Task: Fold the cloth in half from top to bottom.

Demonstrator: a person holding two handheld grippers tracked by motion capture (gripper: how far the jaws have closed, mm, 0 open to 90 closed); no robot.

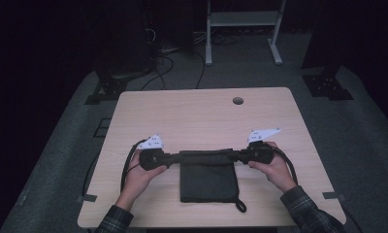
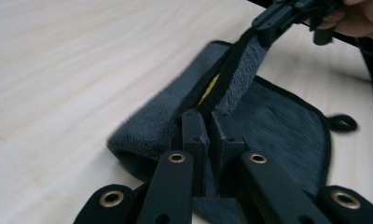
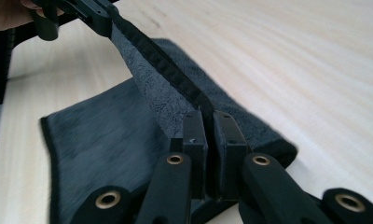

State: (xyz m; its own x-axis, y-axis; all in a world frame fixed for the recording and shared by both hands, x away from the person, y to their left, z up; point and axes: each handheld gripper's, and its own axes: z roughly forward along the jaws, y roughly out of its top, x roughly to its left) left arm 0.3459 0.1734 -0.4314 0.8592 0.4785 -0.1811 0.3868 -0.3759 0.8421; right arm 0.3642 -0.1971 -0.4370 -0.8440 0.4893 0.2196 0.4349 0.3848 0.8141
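Seen from above: two forearms in plaid sleeves (image 1: 311, 213) entering from the near edge of a pale wooden table (image 1: 202, 109), each hand wrapped around a black gripper laid nearly level and aimed inward at the other. Left gripper (image 1: 175, 156) and right gripper (image 1: 234, 155) clamped on opposite ends of the far edge of a dark grey towel (image 1: 206, 179), that edge pulled straight between them. Rest of the towel lying flat toward the near edge, a small hanging loop (image 1: 240, 206) trailing at its near right corner. Round cable hole (image 1: 237, 100) in the tabletop far beyond the hands.

From the left gripper view: jaws of the left gripper (image 2: 210, 121) nearly together, pinching the towel's (image 2: 278, 116) black-bound hem, the cloth rolled over just beside them. Hem running taut and upward to the right gripper (image 2: 264, 28) and its hand (image 2: 362, 16) at the top right. A sliver of yellow (image 2: 211, 88) visible inside the fold, and the hanging loop (image 2: 341, 122) flat on the table at right.

From the right gripper view: jaws of the right gripper (image 3: 209, 120) likewise nearly closed on the hem, fleecy towel (image 3: 100, 140) surface spread below left. Hem stretched up to the left gripper (image 3: 105, 21) at the top left, fingers (image 3: 7, 14) just showing.
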